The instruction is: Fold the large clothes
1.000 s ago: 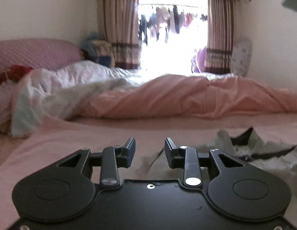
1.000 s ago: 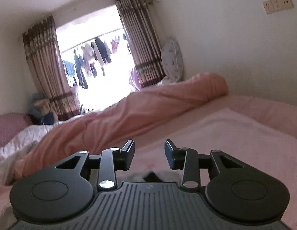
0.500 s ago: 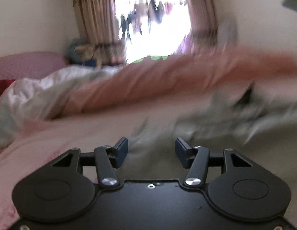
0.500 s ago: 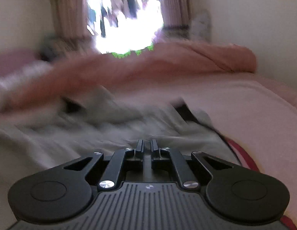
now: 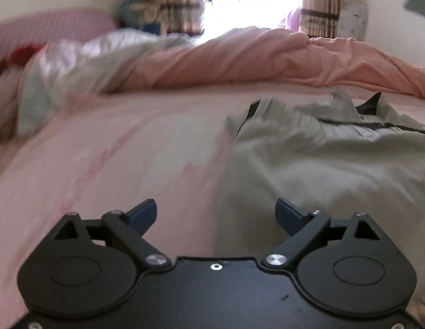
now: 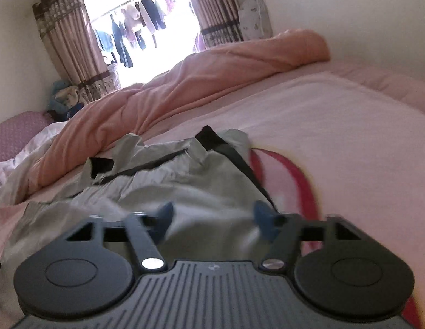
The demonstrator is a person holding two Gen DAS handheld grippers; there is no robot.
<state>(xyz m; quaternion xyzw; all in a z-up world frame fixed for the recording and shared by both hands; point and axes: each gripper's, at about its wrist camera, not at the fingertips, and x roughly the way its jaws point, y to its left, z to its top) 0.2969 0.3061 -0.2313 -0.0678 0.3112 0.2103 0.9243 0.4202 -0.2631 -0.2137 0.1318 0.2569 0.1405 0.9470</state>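
Observation:
A large pale grey garment with black trim [image 5: 322,153] lies spread on the pink bed sheet [image 5: 130,159]. In the left wrist view it fills the right half, its left edge running toward my left gripper [image 5: 215,213], which is wide open and empty just above that edge. In the right wrist view the garment [image 6: 185,186] lies straight ahead. My right gripper [image 6: 212,213] is open and empty over its near part.
A rolled salmon-pink quilt [image 5: 267,60] and a white blanket [image 5: 75,65] lie along the far side of the bed. A red strap or band [image 6: 300,181] lies on the sheet to the right of the garment. Walls and curtains [image 6: 67,46] stand behind.
Both cameras swung down toward the bed. The right gripper was shut half a second ago and is open now. The left gripper has opened wider. The garment now lies flatter on the sheet.

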